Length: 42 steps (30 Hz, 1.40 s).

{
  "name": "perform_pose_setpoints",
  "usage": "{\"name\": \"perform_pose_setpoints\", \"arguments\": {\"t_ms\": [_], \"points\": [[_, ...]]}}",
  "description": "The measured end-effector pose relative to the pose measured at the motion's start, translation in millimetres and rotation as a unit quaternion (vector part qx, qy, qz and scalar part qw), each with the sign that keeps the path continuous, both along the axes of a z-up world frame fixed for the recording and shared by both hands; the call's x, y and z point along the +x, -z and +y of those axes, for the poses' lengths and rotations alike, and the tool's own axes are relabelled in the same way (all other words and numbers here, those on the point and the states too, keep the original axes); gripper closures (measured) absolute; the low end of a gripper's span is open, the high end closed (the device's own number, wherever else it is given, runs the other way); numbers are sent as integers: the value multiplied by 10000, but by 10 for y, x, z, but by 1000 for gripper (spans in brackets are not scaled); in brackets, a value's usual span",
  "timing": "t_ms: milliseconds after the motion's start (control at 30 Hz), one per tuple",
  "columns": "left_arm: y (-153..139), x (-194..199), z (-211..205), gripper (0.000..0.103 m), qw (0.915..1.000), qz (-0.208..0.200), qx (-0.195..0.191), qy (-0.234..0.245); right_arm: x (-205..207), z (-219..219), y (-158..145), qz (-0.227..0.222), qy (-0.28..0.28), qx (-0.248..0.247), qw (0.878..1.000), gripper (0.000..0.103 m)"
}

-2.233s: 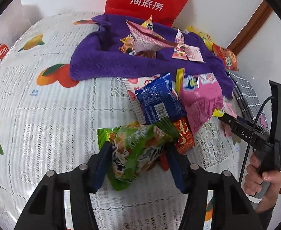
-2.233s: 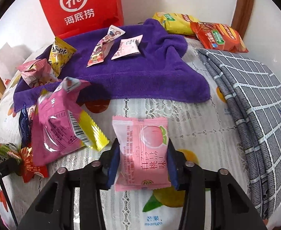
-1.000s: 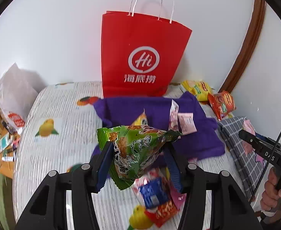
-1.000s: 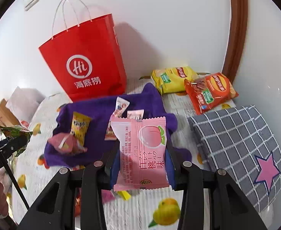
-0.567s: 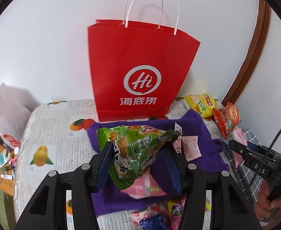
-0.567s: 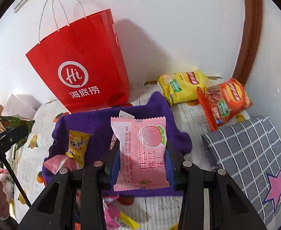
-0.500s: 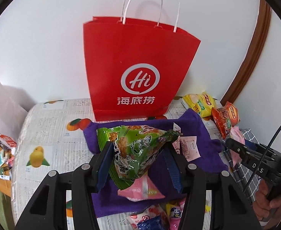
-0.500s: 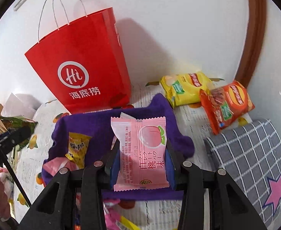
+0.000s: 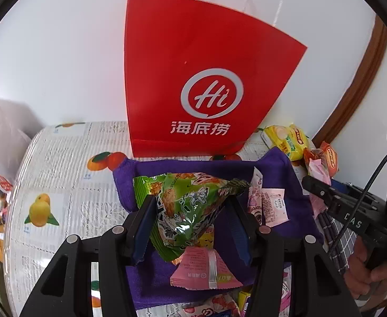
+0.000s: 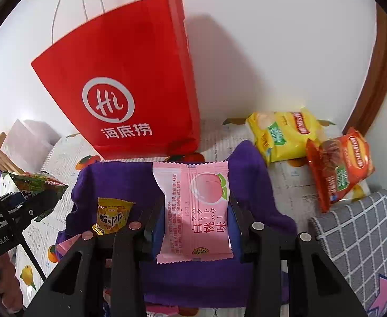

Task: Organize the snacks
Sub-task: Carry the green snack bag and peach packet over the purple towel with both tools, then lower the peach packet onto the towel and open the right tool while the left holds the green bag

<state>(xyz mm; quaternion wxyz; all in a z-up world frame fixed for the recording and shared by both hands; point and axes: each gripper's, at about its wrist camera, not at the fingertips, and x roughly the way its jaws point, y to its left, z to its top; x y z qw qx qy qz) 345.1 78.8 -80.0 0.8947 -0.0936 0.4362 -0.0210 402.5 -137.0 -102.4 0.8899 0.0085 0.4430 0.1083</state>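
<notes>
Left gripper (image 9: 190,222), jaws closed partway on the green snack bag (image 9: 185,206), and right gripper (image 10: 193,219), clamping the pink peach packet (image 10: 193,211), have both carried their loads up from the table over the purple towel (image 10: 251,185), nearing the red bag (image 9: 193,79); drop-off looks next.

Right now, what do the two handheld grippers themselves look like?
Both the left gripper and right gripper are matte black frames with round silver screw heads and blue-padded fingers. The right one carries white lettering and a thin black cable.
</notes>
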Motion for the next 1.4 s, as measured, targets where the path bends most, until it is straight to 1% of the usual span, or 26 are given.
{"name": "perform_pose_setpoints", "arguments": {"t_ms": [200, 400, 533, 833, 1000, 1400], "points": [[137, 74, -55, 52, 9998, 168, 32, 71, 141, 40, 189, 249, -82, -3, 9997, 62], [225, 115, -69, 52, 9995, 291, 37, 78, 166, 4, 253, 359, -127, -67, 9993, 62], [232, 112, -70, 52, 9995, 289, 52, 80, 169, 6, 267, 432, -194, -36, 9989, 62], [257, 117, -51, 52, 9994, 329, 18, 55, 168, 80, 343, 542, -376, -160, 9977, 62], [263, 116, -39, 52, 9995, 326, 20, 46, 193, 91, 404, 675, -471, -58, 9966, 62], [282, 117, -94, 52, 9993, 341, 63, 113, 226, 130, 492, 819, -514, -77, 9953, 62]]}}
